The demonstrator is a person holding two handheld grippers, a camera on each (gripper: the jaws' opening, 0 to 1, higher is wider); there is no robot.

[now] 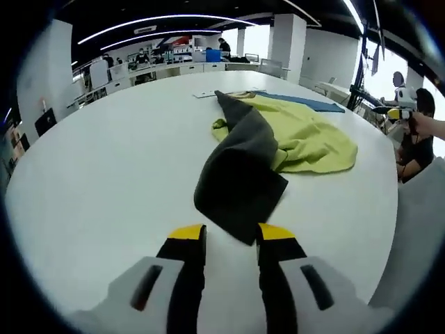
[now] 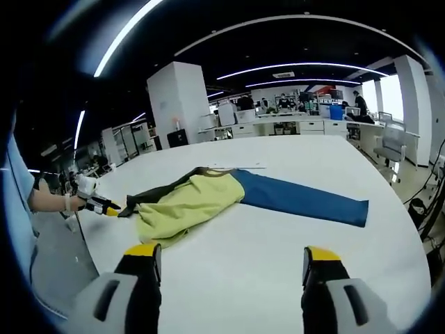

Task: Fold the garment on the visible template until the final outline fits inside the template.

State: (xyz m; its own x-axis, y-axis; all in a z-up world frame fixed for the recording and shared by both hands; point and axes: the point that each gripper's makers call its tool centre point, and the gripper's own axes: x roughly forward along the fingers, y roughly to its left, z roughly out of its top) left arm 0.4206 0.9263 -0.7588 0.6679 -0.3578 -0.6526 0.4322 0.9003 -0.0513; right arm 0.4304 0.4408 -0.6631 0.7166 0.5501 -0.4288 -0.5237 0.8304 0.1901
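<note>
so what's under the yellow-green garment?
A blue template sticks out from beneath the garment on the white table. How far it runs under the cloth is covered. The left claw grips the garment's dark edge.

No legible text, label, brand, number or sign anywhere in either gripper view.
</note>
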